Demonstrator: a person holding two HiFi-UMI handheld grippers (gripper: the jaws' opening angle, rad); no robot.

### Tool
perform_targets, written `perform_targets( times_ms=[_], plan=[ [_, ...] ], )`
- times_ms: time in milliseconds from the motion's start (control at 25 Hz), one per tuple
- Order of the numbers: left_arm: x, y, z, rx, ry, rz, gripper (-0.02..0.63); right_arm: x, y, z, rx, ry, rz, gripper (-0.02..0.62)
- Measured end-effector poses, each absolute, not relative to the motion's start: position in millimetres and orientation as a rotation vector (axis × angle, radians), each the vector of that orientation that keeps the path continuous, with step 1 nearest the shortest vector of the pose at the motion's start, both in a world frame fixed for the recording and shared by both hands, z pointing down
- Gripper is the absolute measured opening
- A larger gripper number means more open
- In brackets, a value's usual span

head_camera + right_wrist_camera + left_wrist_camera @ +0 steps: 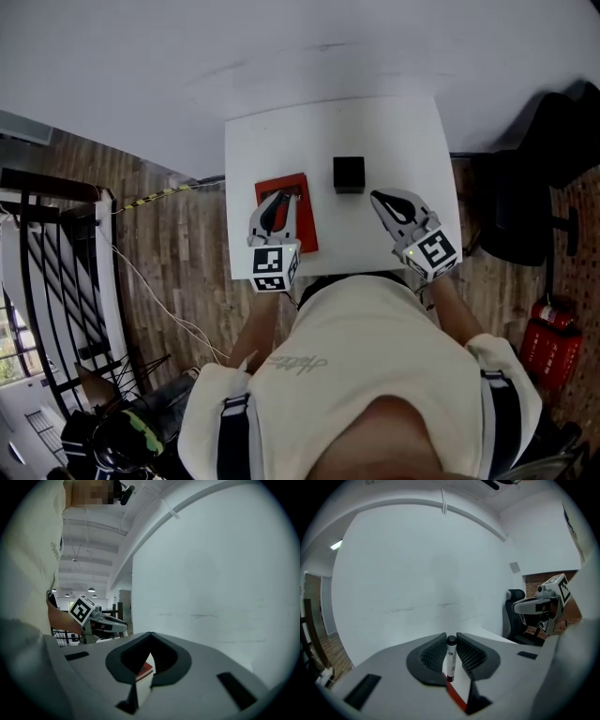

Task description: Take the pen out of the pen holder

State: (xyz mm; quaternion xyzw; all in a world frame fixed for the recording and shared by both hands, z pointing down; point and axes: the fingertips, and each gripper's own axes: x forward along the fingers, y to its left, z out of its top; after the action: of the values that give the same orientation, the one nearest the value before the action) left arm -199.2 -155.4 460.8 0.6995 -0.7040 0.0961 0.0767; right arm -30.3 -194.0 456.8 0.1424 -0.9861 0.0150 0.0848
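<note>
- cream shirt (375, 356) of the person is filling the bottom of the head view, with both arms reaching up the frame toward the white table (281, 141).
- left gripper (278, 199) is hovering over the red book (307, 225) at the left-centre of the table. its jaws are standing narrow, with the pads pressing on both sides of the pen (450, 660).
- pen is standing upright between those jaws in the left gripper view, showing a black cap on top, a white barrel and a dark red lower end. it is sitting clear of the holder.
- pen holder (349, 174), a black cube, is resting on the table just right of the book and a little higher in the frame than both grippers.
- right gripper (377, 198) is hanging right of the holder, its jaws meeting at the tips and gripping nothing. a corner of the book is showing through the gap beneath them in the right gripper view.
- black chair (525, 187) and red fire extinguisher (544, 342) are standing on the wooden floor at the right edge.
</note>
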Motion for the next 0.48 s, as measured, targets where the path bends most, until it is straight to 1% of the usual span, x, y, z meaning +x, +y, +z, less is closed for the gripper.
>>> perform_targets(
  times_ms=[480],
  plan=[
    [-205, -143, 462, 2.103, -2.109, 0.297, 0.078, -33, -190, 457, 0.411, -2.905, 0.010, 0.008]
  ],
)
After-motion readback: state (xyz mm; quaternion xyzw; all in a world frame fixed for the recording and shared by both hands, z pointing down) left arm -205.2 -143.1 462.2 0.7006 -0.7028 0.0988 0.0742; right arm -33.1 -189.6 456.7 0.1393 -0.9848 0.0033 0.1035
